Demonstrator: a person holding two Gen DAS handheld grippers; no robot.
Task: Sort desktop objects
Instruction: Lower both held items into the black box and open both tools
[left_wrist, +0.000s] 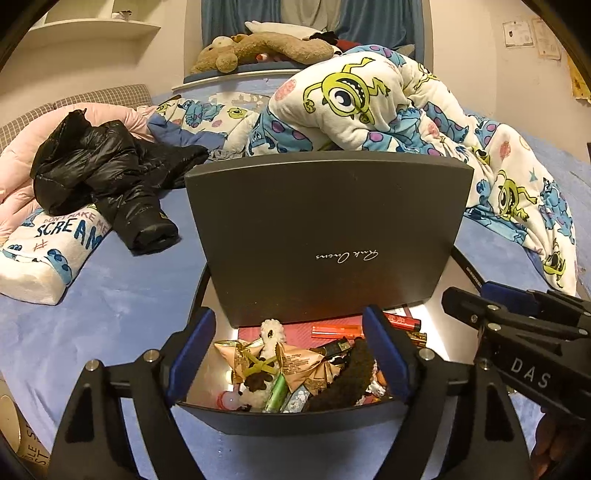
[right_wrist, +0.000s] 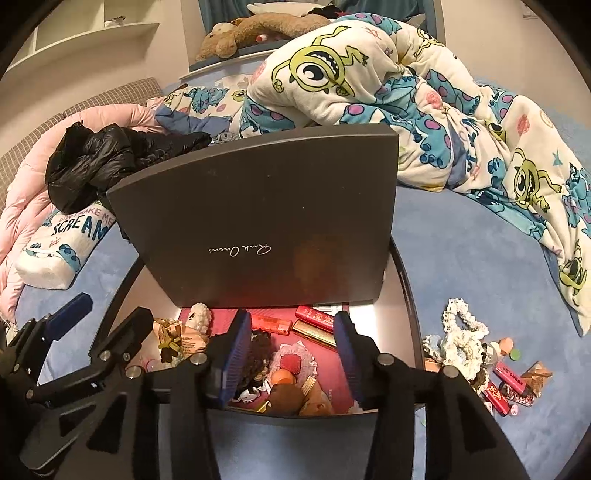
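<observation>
Blue bed sheet (right_wrist: 461, 258) carries an open grey box (left_wrist: 288, 419), lid up, packed with trinkets. Left tool (left_wrist: 286, 354) hangs spread over it; right tool (right_wrist: 291, 354) spread, gripping nothing. More trinkets (right_wrist: 480, 362) lie right.

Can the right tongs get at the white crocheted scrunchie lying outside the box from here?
Probably yes. The white crocheted scrunchie lies uncovered on the blue bedspread, beside the box, and the right tongs are open and empty.
</observation>
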